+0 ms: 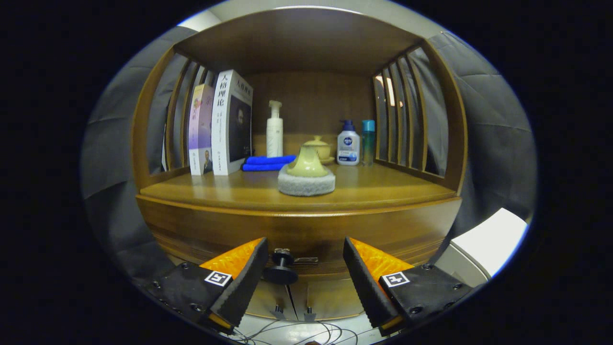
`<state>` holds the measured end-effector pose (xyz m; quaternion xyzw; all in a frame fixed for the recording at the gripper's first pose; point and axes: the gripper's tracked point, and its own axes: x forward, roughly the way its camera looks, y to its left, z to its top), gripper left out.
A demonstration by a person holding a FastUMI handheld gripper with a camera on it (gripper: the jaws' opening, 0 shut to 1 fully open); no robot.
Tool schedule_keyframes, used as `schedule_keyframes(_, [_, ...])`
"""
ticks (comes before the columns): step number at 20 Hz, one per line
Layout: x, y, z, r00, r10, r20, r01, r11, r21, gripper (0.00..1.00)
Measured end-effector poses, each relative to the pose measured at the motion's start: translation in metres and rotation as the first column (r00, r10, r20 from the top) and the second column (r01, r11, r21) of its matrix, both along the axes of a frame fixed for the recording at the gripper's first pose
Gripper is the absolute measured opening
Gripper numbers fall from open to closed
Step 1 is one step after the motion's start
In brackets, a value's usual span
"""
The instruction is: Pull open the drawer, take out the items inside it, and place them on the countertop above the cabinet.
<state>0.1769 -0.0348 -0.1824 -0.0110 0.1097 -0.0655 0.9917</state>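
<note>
The gripper [305,268] stands wide open with nothing in it. Between its fingers, closer to the left one, sits the small round dark drawer knob [281,271], its stem running straight back into the brown wooden drawer front [306,235]. The drawer looks shut, so whatever is inside is hidden. That fits a drawer still to be pulled or one emptied and pushed back.

Above it, on the wooden countertop [383,189], a pale yellow-green ceramic piece rests on a round grey scouring pad [306,184]. Further back stand upright books, folded blue cloths, a white pump bottle and two smaller bottles.
</note>
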Motion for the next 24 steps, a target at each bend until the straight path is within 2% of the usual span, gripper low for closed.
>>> schedule_keyframes(6, [-0.065,-0.004,0.045,0.996,-0.051,0.079,0.048,0.998,0.033,0.97])
schedule_keyframes(11, [-0.114,-0.009,0.087,0.989,-0.050,0.139,0.054,0.998,-0.024,0.97])
schedule_keyframes(16, [-0.159,0.005,0.114,0.982,-0.015,0.189,0.009,1.000,0.029,0.97])
schedule_keyframes(19, [-0.174,0.005,0.130,0.977,-0.005,0.213,0.005,1.000,0.000,0.97])
schedule_keyframes(24, [-0.189,0.019,0.147,0.969,0.046,0.242,-0.045,0.999,-0.008,0.97])
